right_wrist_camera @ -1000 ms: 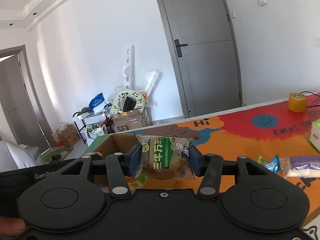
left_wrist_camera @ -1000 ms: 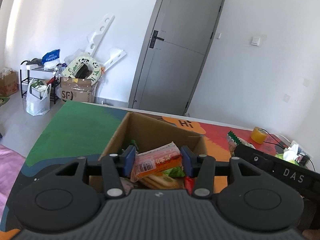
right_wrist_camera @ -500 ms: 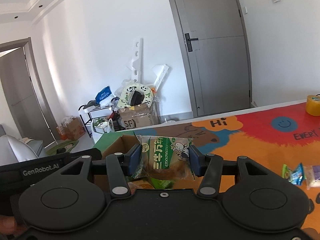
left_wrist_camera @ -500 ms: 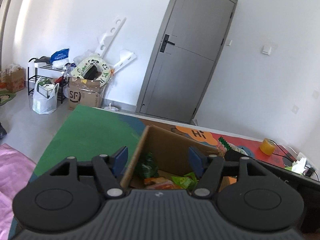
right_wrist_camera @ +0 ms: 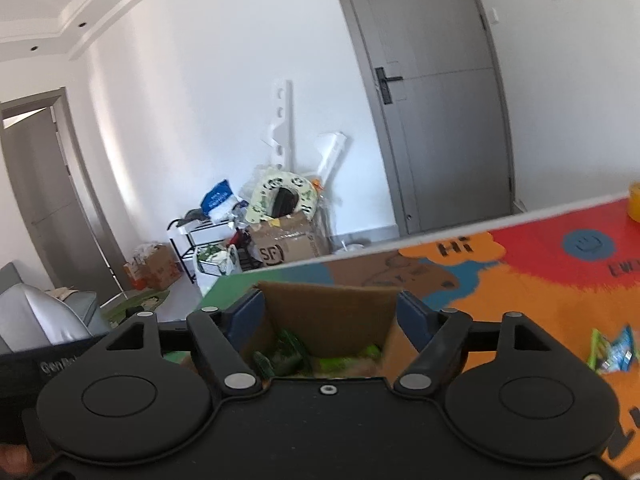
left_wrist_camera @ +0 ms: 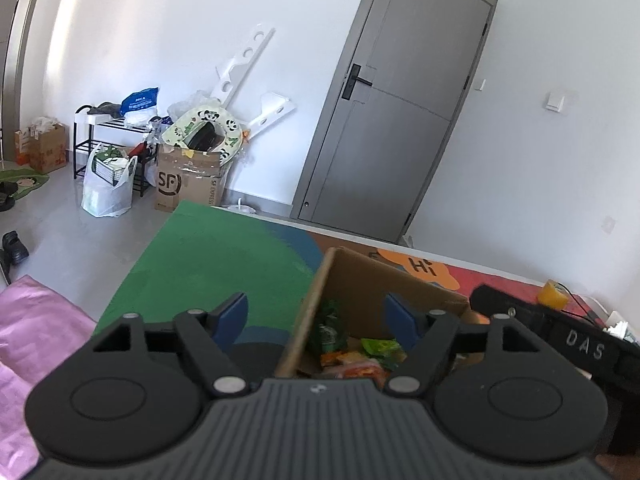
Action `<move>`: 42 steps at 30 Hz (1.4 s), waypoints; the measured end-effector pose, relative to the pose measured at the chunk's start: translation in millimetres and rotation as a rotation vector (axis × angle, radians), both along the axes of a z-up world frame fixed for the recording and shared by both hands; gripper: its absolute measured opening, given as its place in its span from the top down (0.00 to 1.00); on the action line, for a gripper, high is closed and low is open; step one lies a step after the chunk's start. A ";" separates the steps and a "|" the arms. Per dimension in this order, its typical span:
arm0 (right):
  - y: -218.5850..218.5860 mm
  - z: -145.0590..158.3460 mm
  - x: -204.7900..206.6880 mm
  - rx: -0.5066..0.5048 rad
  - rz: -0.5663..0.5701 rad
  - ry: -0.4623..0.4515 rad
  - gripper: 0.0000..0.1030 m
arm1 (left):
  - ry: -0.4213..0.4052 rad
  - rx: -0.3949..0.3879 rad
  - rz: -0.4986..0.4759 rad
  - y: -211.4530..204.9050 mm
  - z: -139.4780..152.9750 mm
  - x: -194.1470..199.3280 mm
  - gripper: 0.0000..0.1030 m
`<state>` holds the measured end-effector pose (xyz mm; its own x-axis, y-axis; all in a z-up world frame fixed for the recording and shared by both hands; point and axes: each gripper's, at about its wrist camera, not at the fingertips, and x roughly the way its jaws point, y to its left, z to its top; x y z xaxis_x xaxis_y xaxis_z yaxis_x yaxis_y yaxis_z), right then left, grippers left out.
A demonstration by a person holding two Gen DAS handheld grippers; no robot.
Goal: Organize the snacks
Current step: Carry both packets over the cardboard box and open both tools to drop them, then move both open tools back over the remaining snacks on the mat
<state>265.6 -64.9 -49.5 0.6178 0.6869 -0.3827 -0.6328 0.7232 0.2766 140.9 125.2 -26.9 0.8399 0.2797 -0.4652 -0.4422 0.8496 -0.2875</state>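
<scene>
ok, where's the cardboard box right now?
The cardboard box sits on the colourful table mat, straight ahead of the open right tool in the right wrist view, snack packets inside.

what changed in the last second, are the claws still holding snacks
No. Both have let go. The left claw released its orange packet and the right claw its green-and-white bun pack; both jaws have just been opening and now stand empty over the cardboard box. The box stays on the colourful mat.
</scene>
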 end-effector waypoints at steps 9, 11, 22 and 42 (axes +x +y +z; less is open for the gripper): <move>-49.7 2.3 -13.1 0.017 -0.079 0.018 0.16 | 0.006 0.007 -0.039 -28.8 3.9 -2.8 0.15; -59.8 1.6 -15.3 0.018 -0.090 0.020 0.14 | 0.007 0.011 -0.043 -36.2 4.5 -4.6 0.13; -104.8 -3.6 -24.7 0.022 -0.133 0.051 0.08 | 0.018 0.026 -0.096 -72.7 7.0 -9.9 0.10; -174.8 -15.1 -27.3 0.037 -0.233 0.079 0.05 | 0.014 0.051 -0.216 -130.2 10.5 1.0 0.09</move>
<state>238.4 -239.7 -64.5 0.7301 0.5438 -0.4137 -0.4256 0.8356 0.3473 141.9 -5.0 -16.4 0.8765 0.1180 -0.4668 -0.2523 0.9383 -0.2365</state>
